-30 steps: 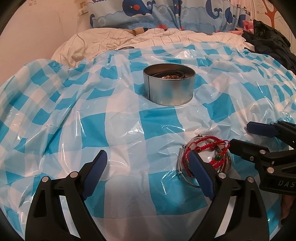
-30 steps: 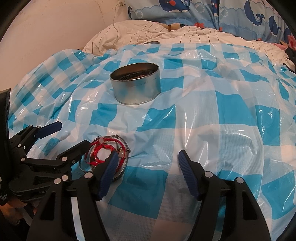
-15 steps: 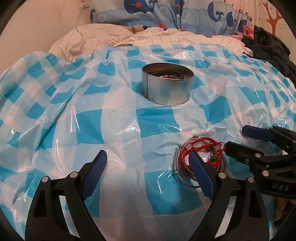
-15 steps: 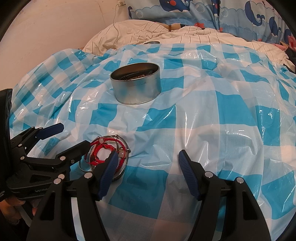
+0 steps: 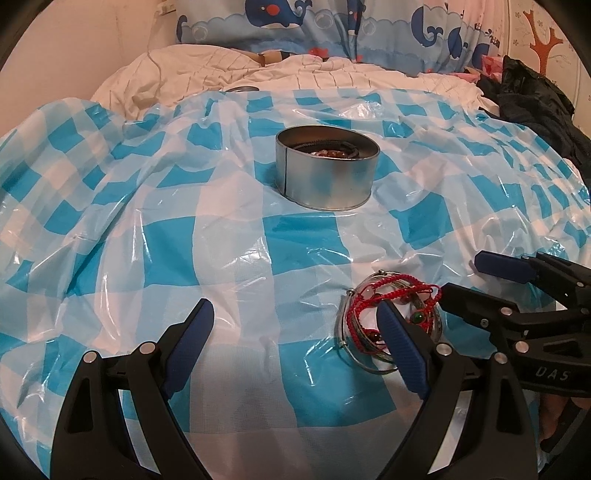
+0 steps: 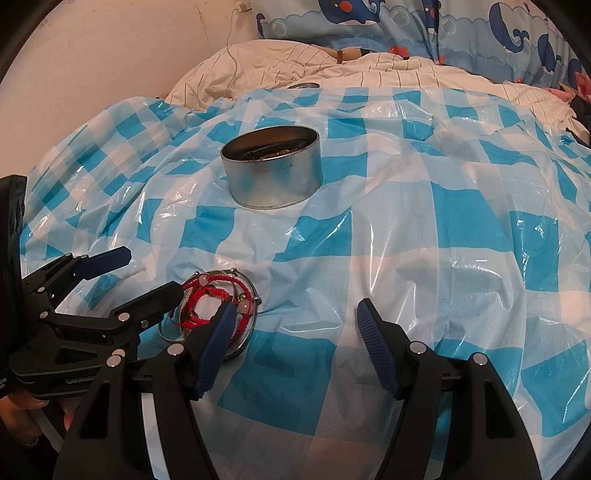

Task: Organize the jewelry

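A tangle of red cord bracelets and silver bangles [image 5: 391, 306] lies on the blue-and-white checked plastic sheet [image 5: 221, 240], near its front. My left gripper [image 5: 295, 325] is open and holds nothing. Its right finger [image 5: 399, 347] covers part of the pile. My right gripper [image 6: 295, 317] is open too, and its left finger [image 6: 218, 336] overlaps the same pile [image 6: 218, 295]. The pile sits between the two grippers, outside both pairs of jaws. Further back stands a round metal tin [image 5: 327, 170] [image 6: 271, 170] with dark jewelry inside. Each view shows the other gripper [image 5: 461, 277] [image 6: 151, 273] from the side.
The sheet covers a bed and is wrinkled. A white striped quilt [image 5: 295, 70] and whale-print pillows [image 5: 332, 26] lie behind it. Dark clothing [image 5: 535, 99] is piled at the back right. A wall [image 6: 92, 74] with a hanging cable [image 6: 231, 48] stands to the left.
The left wrist view has swung slightly, so the pile and the tin sit a little further left in it. The right gripper has kept still. Both stay open.
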`<state>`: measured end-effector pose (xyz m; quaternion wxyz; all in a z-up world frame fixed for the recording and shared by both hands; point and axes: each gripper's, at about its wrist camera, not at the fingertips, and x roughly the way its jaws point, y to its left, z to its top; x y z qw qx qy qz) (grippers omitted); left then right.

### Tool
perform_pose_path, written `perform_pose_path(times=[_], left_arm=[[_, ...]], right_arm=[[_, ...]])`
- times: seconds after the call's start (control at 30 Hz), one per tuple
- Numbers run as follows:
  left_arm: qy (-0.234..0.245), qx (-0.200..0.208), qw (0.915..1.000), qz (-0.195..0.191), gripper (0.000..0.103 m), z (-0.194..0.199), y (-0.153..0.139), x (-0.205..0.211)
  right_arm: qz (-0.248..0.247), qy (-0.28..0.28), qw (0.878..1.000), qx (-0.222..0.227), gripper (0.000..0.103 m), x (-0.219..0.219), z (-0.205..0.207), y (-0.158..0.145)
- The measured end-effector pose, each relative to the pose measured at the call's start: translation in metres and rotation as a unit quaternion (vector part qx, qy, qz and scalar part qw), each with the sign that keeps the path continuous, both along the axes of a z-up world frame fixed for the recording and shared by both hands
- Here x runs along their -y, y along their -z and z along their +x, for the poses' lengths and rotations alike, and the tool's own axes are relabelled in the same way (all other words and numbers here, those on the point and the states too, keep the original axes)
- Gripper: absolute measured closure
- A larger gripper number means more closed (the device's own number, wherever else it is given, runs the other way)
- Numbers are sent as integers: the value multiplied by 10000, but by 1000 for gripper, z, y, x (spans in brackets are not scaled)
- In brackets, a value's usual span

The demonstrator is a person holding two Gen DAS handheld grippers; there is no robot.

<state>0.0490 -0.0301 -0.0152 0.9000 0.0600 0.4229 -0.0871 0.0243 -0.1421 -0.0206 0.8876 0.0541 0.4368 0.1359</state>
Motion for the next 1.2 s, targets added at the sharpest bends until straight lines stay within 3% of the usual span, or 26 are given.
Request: perform_pose_path(times=[0.37,1.2], left_arm=[[62,-24,9999,-106,18,0,0,-2],[9,-92,9999,105,17,0,3,0]], right_arm=[[-5,15,10000,19,37,5,0,-1],[-96,12,9999,50,37,3,0,-2]])
